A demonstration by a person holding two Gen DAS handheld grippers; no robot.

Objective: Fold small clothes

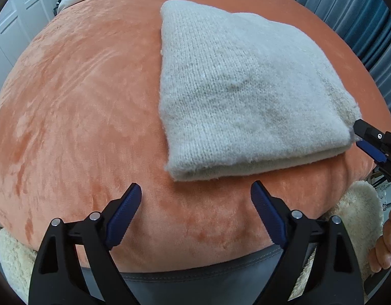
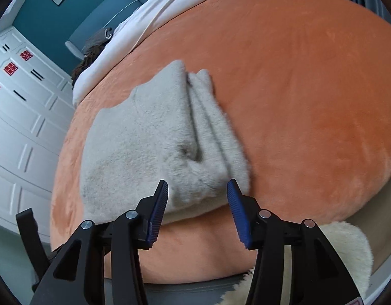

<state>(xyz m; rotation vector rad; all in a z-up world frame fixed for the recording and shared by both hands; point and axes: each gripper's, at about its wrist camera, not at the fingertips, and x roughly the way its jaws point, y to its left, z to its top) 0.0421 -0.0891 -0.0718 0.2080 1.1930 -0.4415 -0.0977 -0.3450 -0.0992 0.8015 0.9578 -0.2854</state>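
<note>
At right edge of left view, right gripper (image 1: 358, 133) half cut off, jaws parted beside folded sweater (image 1: 246, 96), gripping nothing; left gripper (image 1: 195, 198) wide, empty

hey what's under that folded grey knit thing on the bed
The folded grey knit lies on the orange plush bedspread, which shows all round it. Its own lower layers peek out at the near edge. Anything tucked inside is hidden.

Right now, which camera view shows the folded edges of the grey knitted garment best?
The right wrist view: the stacked folds of the grey knitted garment run up its right side, layers apart, though slightly blurred. The left wrist view shows the garment sharper, mostly its flat top, with only one folded edge along the near side.
</note>
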